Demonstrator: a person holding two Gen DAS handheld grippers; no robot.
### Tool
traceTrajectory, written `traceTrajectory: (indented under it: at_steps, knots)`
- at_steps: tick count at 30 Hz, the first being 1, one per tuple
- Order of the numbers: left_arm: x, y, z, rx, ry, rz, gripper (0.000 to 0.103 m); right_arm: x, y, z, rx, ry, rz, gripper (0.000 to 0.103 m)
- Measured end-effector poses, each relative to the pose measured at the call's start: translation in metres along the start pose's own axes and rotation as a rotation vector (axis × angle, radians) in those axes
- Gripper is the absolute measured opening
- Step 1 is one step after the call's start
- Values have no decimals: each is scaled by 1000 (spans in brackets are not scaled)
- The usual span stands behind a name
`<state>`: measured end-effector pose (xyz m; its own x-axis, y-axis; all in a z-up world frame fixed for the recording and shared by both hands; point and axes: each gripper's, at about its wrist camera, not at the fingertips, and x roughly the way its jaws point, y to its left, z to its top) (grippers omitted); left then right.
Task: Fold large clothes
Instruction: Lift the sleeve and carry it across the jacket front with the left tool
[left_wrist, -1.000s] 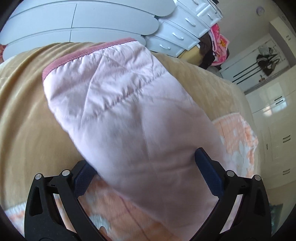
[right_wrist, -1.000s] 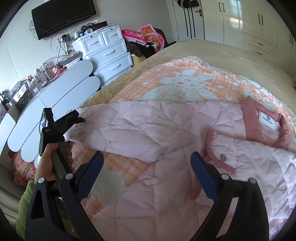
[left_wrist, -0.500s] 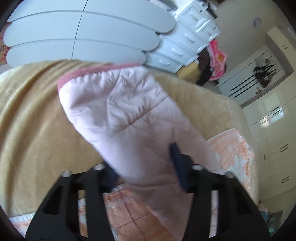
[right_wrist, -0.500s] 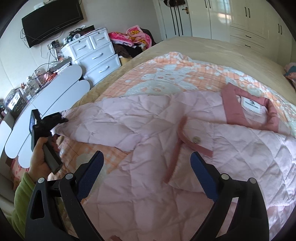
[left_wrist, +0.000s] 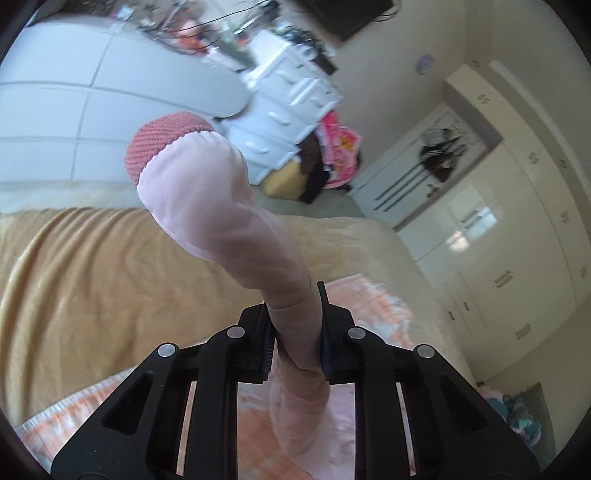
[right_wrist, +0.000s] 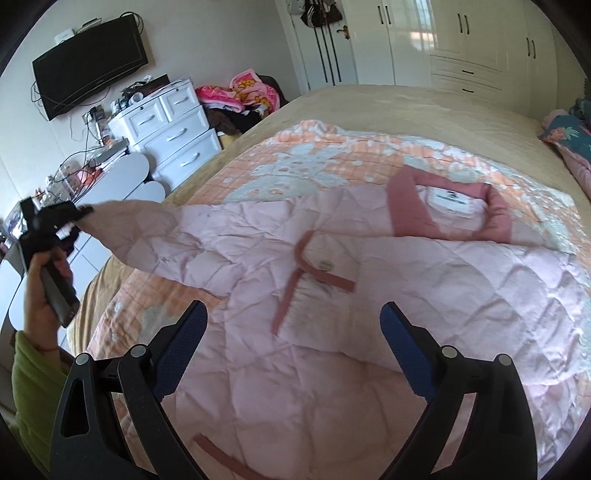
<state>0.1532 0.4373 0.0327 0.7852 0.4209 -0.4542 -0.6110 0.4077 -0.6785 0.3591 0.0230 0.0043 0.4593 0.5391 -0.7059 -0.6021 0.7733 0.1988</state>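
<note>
- The pink quilted jacket (right_wrist: 369, 295) lies spread on the orange checked blanket (right_wrist: 332, 162) of the bed, front side up, collar (right_wrist: 443, 206) at the far side from my right fingers.
- I judge it light and very soft, puffy, with a smooth shell that may slip; it will sag and not keep any shape, so a pinch must take a thick bunch or a firm edge.
- Good places to hold, in my opinion: the knitted cuff (left_wrist: 159, 144), the dark pink trim (right_wrist: 291, 291) of the front, or the hem.
- My left gripper (left_wrist: 295, 332) is clenched on the sleeve (left_wrist: 229, 214); the 2 jaws squeeze the fabric into a narrow bunch, and the sleeve end with the cuff stands out beyond the fingertips, above the beige bedspread (left_wrist: 92, 277).
- In the right view this sleeve is lifted off the bed and stretched away from the body of the jacket.
- My right gripper (right_wrist: 295, 347) is wide open and grasps nothing; it hovers over the lower front of the jacket, with the buttoned pocket flap (right_wrist: 325, 266) just ahead between the 2 fingers. Whether the tips touch the fabric, I cannot tell.
</note>
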Motion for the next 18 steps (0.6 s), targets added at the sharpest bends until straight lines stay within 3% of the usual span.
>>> traceTrajectory:
  at_steps: [6, 18]
  knots:
    - [-30, -57, -11, 69, -17, -187, 12, -24, -24, -8, 40, -32, -30, 94]
    - [-63, -129, -48, 217, 29, -413, 12, -54, -62, -25, 93, -62, -77, 94]
